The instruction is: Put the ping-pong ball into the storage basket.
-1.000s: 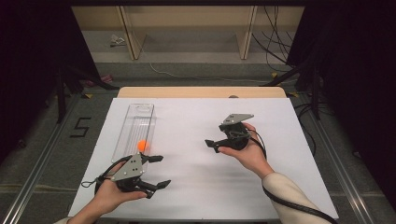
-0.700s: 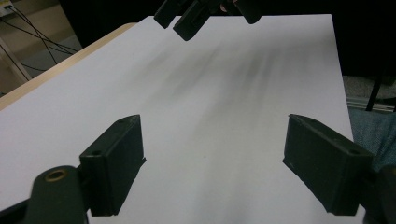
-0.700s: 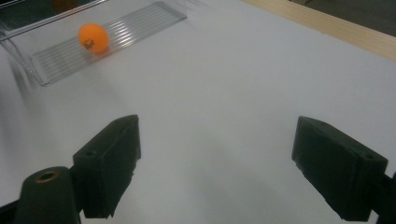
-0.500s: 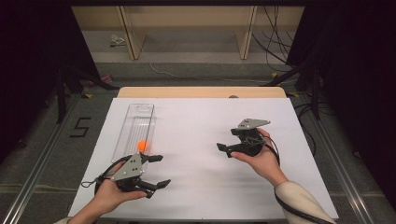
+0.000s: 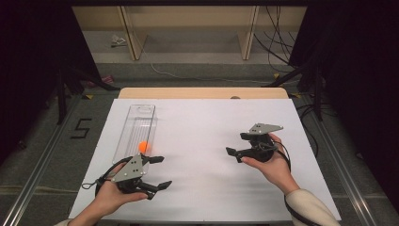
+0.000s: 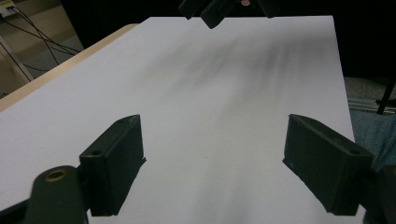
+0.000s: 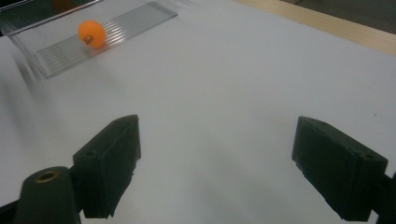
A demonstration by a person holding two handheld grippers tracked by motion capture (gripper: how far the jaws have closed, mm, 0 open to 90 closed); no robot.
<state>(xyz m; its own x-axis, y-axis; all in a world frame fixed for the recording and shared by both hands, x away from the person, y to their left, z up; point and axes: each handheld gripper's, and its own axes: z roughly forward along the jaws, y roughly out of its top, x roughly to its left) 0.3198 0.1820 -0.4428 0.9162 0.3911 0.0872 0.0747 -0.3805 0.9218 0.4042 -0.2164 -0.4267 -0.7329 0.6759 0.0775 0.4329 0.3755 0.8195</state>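
Observation:
An orange ball [image 5: 144, 146] lies at the near end of a long clear plastic tray [image 5: 137, 123] on the left of the white table. My left gripper [image 5: 161, 172] is held just in front of that tray end, jaws open and empty, pointing right. My right gripper [image 5: 235, 143] hovers at the right middle of the table, open and empty, pointing left. In the right gripper view the ball [image 7: 91, 33] rests in the tray [image 7: 126, 25] far off at upper left, beyond the open right gripper [image 7: 219, 172]. The left gripper [image 6: 215, 175] faces bare white surface.
The white table top [image 5: 202, 136] has a wooden strip [image 5: 202, 92] along its far edge. Wooden frame legs and cables stand on the floor beyond. The other hand's gripper [image 6: 224, 9] shows at the top of the left gripper view.
My right gripper has moved right and back toward the person's side of the table, staying open. The left gripper, ball and tray have not moved.

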